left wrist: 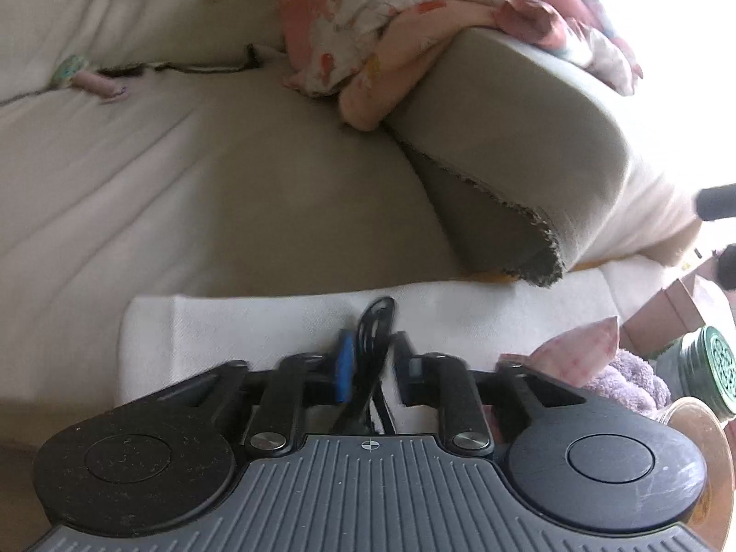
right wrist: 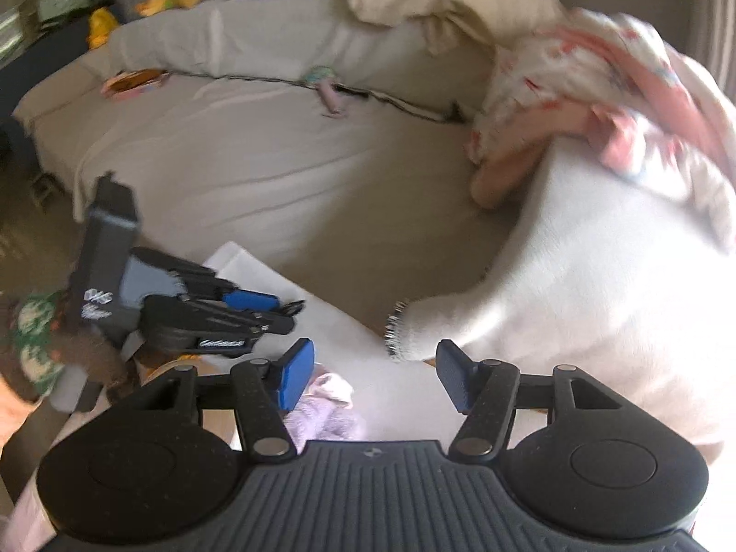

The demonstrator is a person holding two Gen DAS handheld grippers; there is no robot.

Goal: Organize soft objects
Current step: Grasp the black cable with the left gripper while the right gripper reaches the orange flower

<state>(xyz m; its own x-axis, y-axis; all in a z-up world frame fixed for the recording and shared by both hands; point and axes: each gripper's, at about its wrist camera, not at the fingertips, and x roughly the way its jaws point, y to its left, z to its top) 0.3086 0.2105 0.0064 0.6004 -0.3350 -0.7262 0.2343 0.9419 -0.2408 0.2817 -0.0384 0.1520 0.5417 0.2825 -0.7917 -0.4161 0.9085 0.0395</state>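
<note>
in the left wrist view, the left gripper (left wrist: pixel 373 345) sits low over a folded white cloth (left wrist: pixel 239 336) that lies on the front of a beige sofa (left wrist: pixel 207 193). its jaws stand nearly together, and a thin black cord or strap (left wrist: pixel 375 322) runs up between them; the blue pad on one finger is just beside it, so the grip looks closed on that cord, though the blur leaves the contact itself unsure. a grey-beige cushion cover (left wrist: pixel 515 138) with a frayed edge droops over the sofa's right end, and a pink patterned blanket (left wrist: pixel 391 32) is heaped above it. at the right edge sit a pink pillow corner (left wrist: pixel 584 349), a purple fluffy cloth (left wrist: pixel 630 382) and a green-lidded jar (left wrist: pixel 708 368). a small pink toy (left wrist: pixel 99 85) lies in the seat crease.

the right wrist view shows more of the room: the whole sofa (right wrist: pixel 230 161), the left gripper (right wrist: pixel 257 308) seen from the side above the white cloth (right wrist: pixel 257 271), and a sleeve with a green print (right wrist: pixel 37 336) behind it. the right gripper (right wrist: pixel 375 377) hangs with its jaws about half apart and nothing between them; below them are the purple fluffy cloth (right wrist: pixel 322 414) and the white cloth. a white throw (right wrist: pixel 598 299) with a fringed corner covers the right arm of the sofa, with the pink blanket (right wrist: pixel 598 83) above it. a book (right wrist: pixel 135 80) lies far back on the seat.
</note>
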